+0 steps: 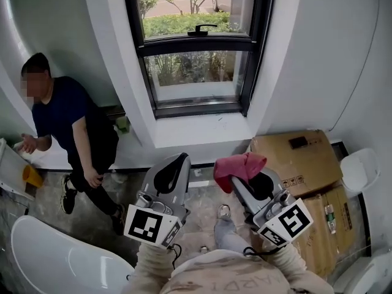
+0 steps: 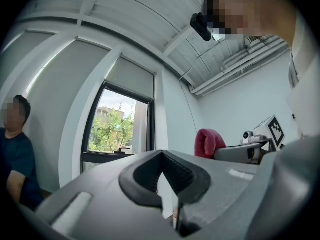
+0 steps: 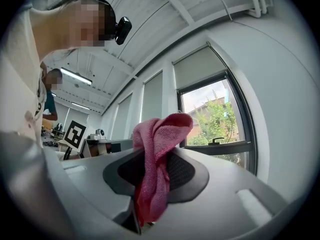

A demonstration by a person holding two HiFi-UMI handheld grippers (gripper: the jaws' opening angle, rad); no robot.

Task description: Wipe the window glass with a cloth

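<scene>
Currently the right gripper point(image 3: 155, 176) has its jaws clamped on the pink cloth point(image 3: 161, 144), gripping one narrow fold low down, while most of the fabric stands bunched above the jaw tips. The left gripper point(image 2: 164, 176) has its jaws drawn together with nothing between them. Both grippers are held low in front of the person, well apart from the window glass point(image 1: 193, 72), which lies beyond the white sill point(image 1: 202, 130). The main hazard is probably loss of the cloth: with so little fabric in the clamp, friction against the pane could drag the fold out of the jaws. A second hazard is hard contact. If the loose bunch flops aside on approach, the bare jaw tips could strike or scratch the glass instead of the fabric. The window handle point(image 1: 201, 28) projects from the frame between the upper and lower panes, so a wipe carried across it could snag the cloth. A seated person point(image 1: 64, 118) is just beside the window at the left, and cardboard boxes point(image 1: 294, 155) stand at the right, so a wide sideways sweep risks hitting either.
</scene>
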